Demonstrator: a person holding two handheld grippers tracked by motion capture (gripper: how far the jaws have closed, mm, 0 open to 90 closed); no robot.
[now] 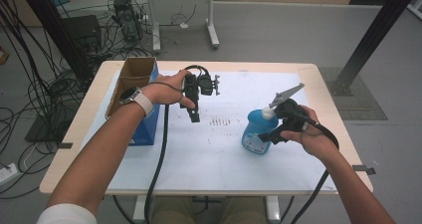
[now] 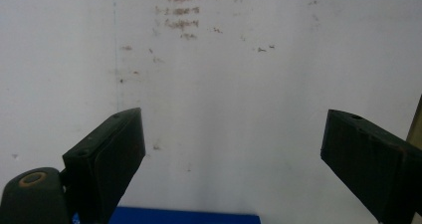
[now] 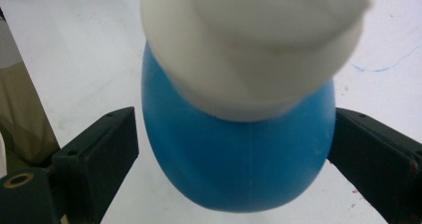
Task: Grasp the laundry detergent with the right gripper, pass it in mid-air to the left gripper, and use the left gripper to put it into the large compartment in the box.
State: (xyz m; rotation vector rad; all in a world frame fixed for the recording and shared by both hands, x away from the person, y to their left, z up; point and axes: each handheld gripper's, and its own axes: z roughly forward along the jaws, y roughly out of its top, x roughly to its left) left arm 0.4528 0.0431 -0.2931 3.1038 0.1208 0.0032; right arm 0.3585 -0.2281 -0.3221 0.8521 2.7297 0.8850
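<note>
The blue bottle (image 3: pixel 234 154) was framed by the wide-apart right claw (image 3: pixel 234 149), not yet squeezed; the left claw (image 2: pixel 234 154) was held apart, empty

Even, soft indoor light fills the high view, bright on the white paper sheet covering the wooden table (image 1: pixel 234 149) and dimmer on the grey floor beyond. Shadows are faint and short; a pale one lies beside the blue plastic bottle with a white cap (image 1: pixel 255 132). The picture is slightly soft, with mild bending of straight lines toward the edges. In the left gripper view the paper looks greyish and flat-lit, and the black tool (image 2: pixel 234 159) pads sit dark, a little blurred. In the right gripper view the bottle's white cap (image 3: pixel 254 40) is very close, strongly out of focus and nearly washed out.
</note>
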